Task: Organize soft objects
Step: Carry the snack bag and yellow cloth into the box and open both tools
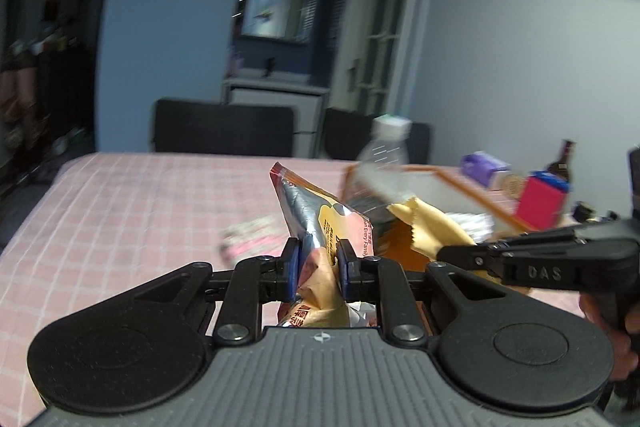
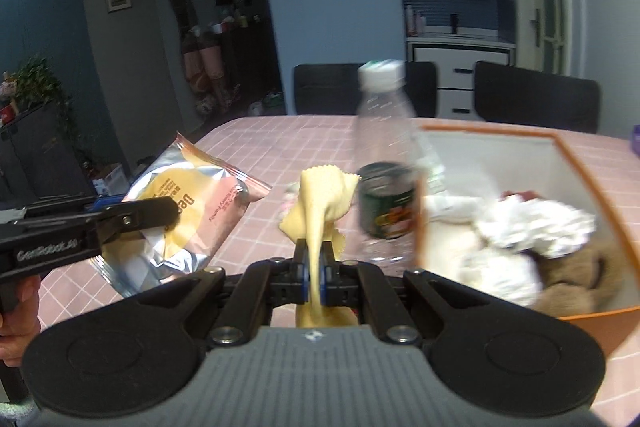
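The left gripper (image 1: 318, 269) pinches a crinkly snack bag (image 1: 320, 223) and holds it up over the pink checked tablecloth (image 1: 120, 211). To its right, the right gripper (image 2: 316, 275) is squeezed tight on a yellow cloth (image 2: 320, 199), also off the table. Farther right sits an orange box (image 2: 580, 183) with soft white things (image 2: 532, 227) inside, and a clear bottle (image 2: 386, 131) stands just left of it.

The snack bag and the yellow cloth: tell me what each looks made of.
Snack bag: thin metallised plastic film, by its looks; glossy, silver, creased, with a crimped sealed edge.
Yellow cloth: soft woven or microfibre fabric, probably; matte, hanging limp in folds, with a zigzag-cut edge. The exact fibre can't be told.
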Motion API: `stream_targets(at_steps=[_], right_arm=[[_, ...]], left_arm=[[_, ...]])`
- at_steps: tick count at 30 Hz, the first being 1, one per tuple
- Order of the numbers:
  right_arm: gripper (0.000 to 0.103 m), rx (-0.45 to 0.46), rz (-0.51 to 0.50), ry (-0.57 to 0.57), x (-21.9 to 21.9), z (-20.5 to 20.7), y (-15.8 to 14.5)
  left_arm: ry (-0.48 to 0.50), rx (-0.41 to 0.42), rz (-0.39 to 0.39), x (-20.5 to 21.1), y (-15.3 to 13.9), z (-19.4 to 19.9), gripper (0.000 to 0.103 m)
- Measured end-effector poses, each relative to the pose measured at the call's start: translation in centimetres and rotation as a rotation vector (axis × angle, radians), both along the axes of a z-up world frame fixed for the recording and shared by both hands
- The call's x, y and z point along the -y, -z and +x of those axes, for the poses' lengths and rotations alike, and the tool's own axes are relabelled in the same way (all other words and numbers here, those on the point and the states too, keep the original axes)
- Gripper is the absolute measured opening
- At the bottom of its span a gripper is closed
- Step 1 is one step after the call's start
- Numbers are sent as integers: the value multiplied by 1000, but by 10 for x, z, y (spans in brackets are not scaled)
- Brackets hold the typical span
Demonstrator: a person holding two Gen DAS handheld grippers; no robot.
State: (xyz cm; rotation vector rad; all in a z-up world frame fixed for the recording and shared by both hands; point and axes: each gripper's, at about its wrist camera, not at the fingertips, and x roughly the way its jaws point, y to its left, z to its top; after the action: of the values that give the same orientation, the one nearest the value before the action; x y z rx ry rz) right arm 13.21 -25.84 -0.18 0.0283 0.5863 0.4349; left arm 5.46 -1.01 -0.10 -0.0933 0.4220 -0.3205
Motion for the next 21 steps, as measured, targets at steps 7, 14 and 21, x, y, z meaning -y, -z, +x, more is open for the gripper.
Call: stream_targets(at_steps=[7, 14, 21], right_arm=[[2, -16, -36, 108, 63, 7, -40], [2, -71, 0, 200, 117, 60, -55], [2, -162, -6, 259, 138, 135, -26]], left_arm=[[183, 100, 50, 62, -29, 5, 21], [243, 133, 178, 145, -38, 43, 21], [212, 21, 382, 215, -9, 106, 21]])
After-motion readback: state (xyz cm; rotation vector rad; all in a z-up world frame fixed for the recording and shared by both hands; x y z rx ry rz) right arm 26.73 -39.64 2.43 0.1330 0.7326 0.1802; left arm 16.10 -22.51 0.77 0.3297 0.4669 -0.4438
